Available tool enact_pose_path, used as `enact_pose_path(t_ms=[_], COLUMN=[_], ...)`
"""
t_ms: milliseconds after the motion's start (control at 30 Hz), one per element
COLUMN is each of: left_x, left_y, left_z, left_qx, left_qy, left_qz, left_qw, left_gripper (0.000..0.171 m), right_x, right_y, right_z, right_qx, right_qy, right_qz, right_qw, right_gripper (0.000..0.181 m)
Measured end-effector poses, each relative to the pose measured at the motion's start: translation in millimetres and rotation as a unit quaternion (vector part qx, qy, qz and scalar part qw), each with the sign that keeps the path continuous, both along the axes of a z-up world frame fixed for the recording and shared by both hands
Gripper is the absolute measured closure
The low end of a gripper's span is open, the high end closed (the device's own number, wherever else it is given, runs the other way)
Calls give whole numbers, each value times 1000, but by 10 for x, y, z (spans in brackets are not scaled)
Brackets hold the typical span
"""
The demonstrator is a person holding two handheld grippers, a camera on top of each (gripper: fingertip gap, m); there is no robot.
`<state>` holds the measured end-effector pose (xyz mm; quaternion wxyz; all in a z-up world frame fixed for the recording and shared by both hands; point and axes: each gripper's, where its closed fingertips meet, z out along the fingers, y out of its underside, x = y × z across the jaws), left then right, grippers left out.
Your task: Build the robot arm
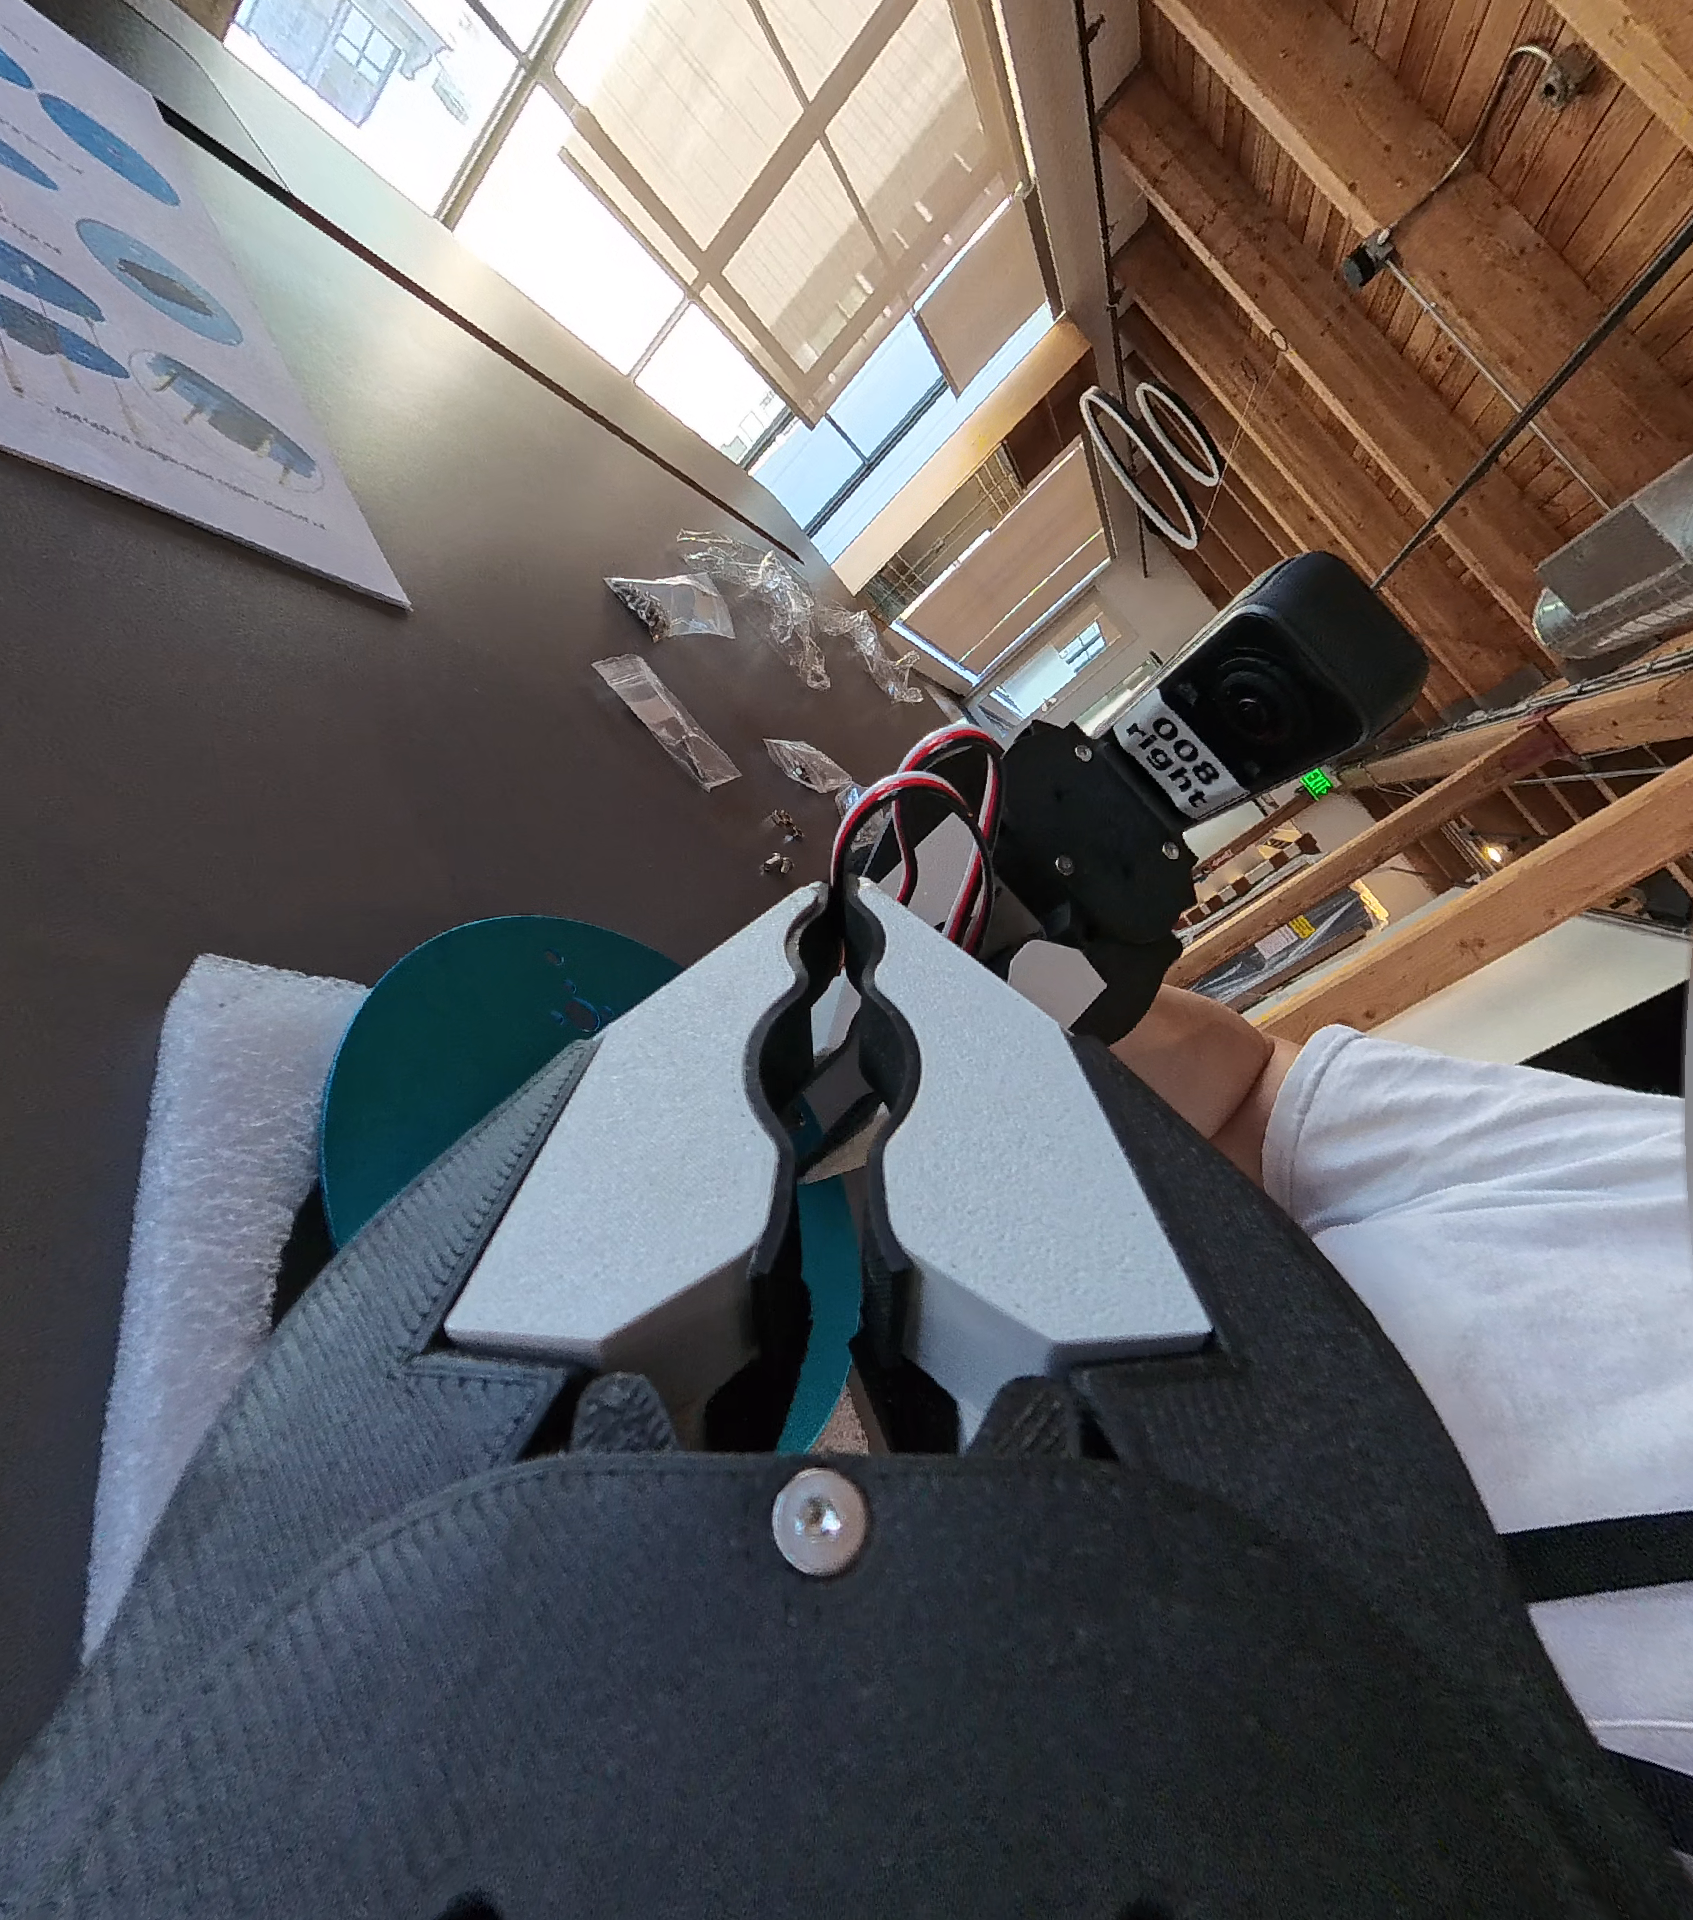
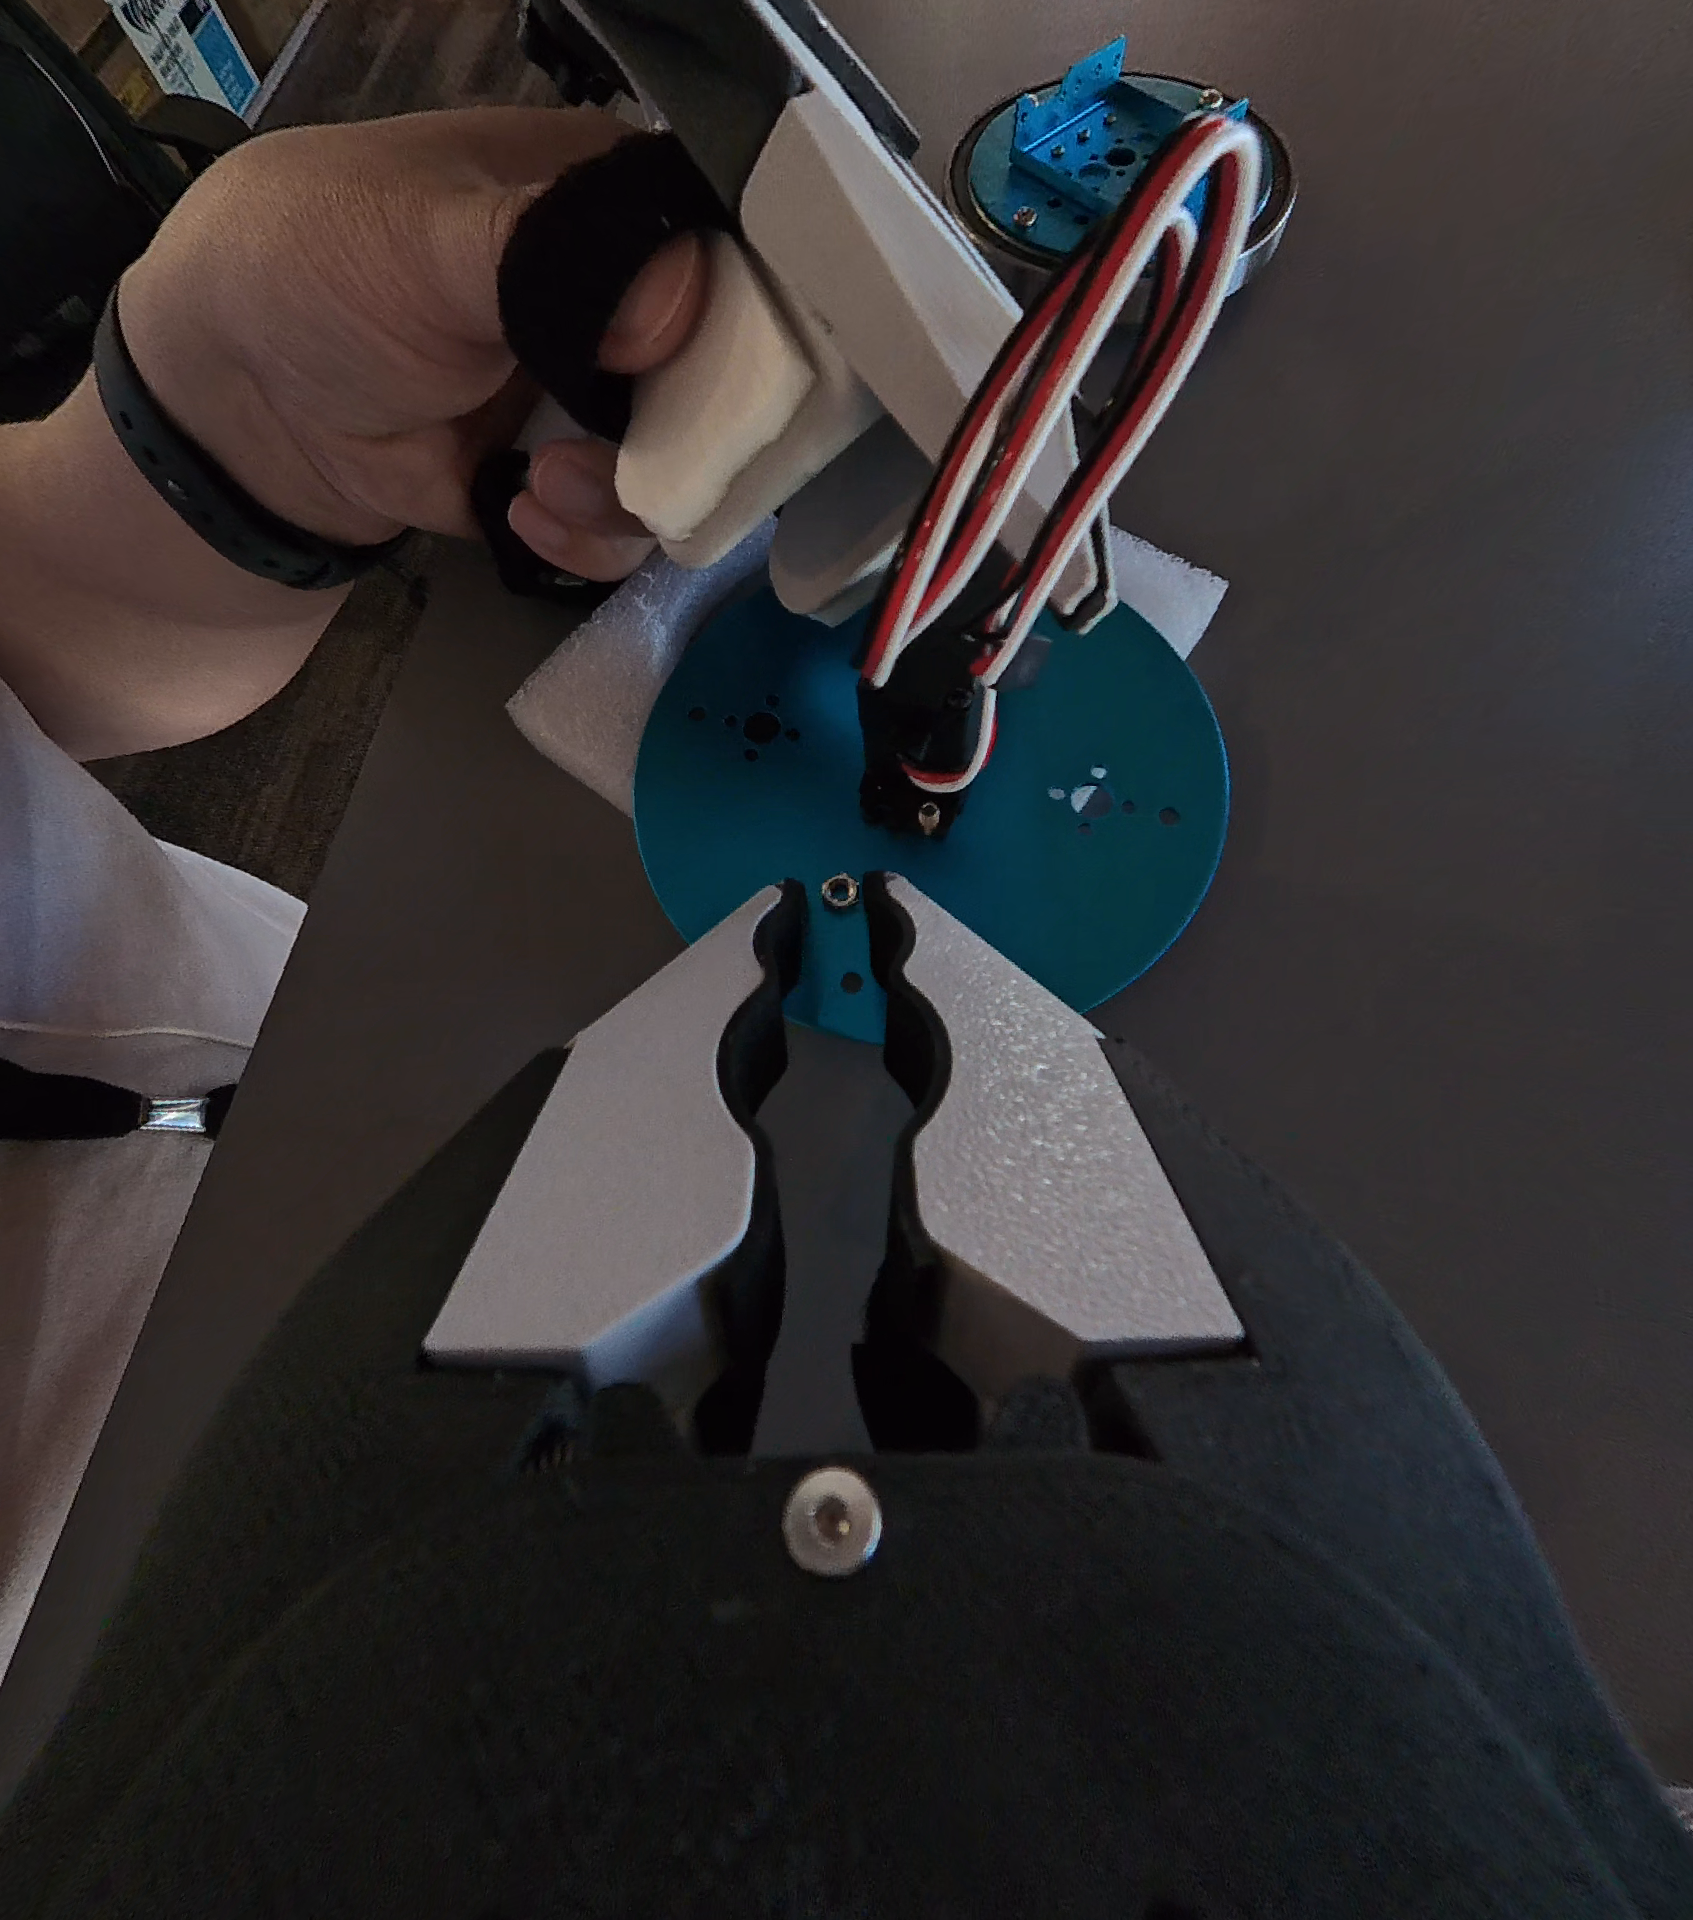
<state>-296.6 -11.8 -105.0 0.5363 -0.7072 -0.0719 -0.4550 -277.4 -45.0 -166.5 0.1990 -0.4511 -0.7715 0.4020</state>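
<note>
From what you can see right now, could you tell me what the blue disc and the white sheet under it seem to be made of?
The blue disc looks like thin metal, probably anodised aluminium: a flat, even matte colour with cleanly cut holes and a crisp edge. The white sheet looks like soft packing foam: a fuzzy, fibrous surface with slightly translucent, ragged edges, also visible in the left wrist view.

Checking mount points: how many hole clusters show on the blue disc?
2. One hole cluster sits left of the black wired part on the blue disc, the other right of it. More may hide beneath that part.
</note>
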Motion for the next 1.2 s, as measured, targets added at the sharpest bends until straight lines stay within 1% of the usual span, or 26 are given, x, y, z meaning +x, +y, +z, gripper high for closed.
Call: enact_pose_path(t_ms=[67, 100, 300, 433, 767, 1200], left_x=[1, 0, -3, -4, -9, -9], left_y=[0, 0, 0, 0, -4, -7], left_z=[0, 0, 0, 1, 2, 5], left_qx=[0, 0, 1, 1, 3, 4], left_qy=[1, 1, 0, -3, -4, -12], left_qz=[0, 1, 1, 1, 2, -2], left_qw=[1000, 1000, 1000, 1000, 1000, 1000], left_gripper=[171, 171, 171, 171, 171, 171], right_x=[-4, -2, -48, -147, -208, -229], right_y=[-2, -4, 50, 93, 79, 81], right_z=[-1, 0, 39, 134, 62, 59], right_qx=[4, 6, 16, -13, -7, 0], right_qy=[3, 3, 23, 41, 26, 31], right_qz=[0, 2, -9, -21, -18, -25], right_qw=[1000, 1000, 1000, 999, 999, 999], right_gripper=[171, 175, 175, 175, 176, 176])
